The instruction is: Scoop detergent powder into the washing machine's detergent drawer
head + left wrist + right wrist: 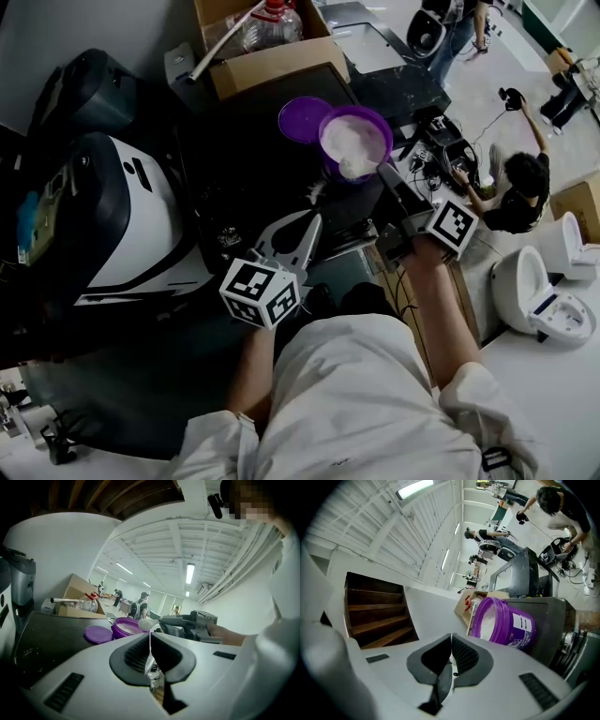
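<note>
A purple tub (354,141) holding white powder stands open on the dark machine top (244,178), with its purple lid (302,119) lying beside it to the left. My right gripper (386,173) is shut on a white spoon (361,167), and the spoon's bowl is at the near rim of the tub. In the left gripper view the spoon (146,624) shows in front of the tub (125,627). In the right gripper view the tub (501,623) sits just beyond the right gripper (451,639). My left gripper (314,220) (150,639) is shut on nothing, nearer me. I cannot make out the detergent drawer.
A cardboard box (272,37) with a bottle stands behind the tub. A black and white appliance (122,216) fills the left. To the right are cables (441,141), a crouching person (520,187) and white toilets (544,291) on the floor.
</note>
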The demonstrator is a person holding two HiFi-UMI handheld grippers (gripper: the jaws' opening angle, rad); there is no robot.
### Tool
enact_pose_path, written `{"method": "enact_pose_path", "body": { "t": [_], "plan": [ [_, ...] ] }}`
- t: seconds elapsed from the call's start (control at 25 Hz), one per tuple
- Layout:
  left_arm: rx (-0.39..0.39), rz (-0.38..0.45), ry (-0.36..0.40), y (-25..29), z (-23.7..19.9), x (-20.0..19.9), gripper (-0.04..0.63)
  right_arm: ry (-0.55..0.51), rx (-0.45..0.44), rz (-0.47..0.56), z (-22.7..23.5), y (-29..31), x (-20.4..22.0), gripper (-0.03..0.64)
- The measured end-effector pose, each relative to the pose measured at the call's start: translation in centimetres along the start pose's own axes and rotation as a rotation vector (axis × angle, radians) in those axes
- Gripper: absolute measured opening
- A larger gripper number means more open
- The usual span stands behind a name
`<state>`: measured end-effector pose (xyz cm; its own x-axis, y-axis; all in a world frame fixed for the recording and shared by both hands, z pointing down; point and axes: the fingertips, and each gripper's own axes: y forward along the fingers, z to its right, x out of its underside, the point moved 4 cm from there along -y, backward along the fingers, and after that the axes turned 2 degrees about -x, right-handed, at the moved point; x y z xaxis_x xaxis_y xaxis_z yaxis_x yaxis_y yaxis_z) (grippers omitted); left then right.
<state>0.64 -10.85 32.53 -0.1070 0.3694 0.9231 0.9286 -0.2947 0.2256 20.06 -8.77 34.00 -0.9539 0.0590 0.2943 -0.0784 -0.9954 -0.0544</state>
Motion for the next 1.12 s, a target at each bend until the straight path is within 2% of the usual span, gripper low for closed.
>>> {"method": "enact_pose_path", "body": {
  "t": [0.52, 0.92, 1.12],
  "plan": [
    [-0.054, 0.024, -0.017, -0.2, 5.1, 1.2, 0.021, 0.04, -0.068, -0.138, -1.4, -2.7, 0.8, 0.011],
    [-0.201, 0.034, -0.063, -3.7, 8.0, 3.9, 0.021, 0.08, -0.114, -0.302, -2.0, -3.9, 3.9, 0.011],
    [-0.31, 0.047, -0.098, -6.4, 8.8, 5.7, 0.021, 0.103, -0.13, -0.415, -1.7, -4.0, 6.9, 0.011]
  ]
}}
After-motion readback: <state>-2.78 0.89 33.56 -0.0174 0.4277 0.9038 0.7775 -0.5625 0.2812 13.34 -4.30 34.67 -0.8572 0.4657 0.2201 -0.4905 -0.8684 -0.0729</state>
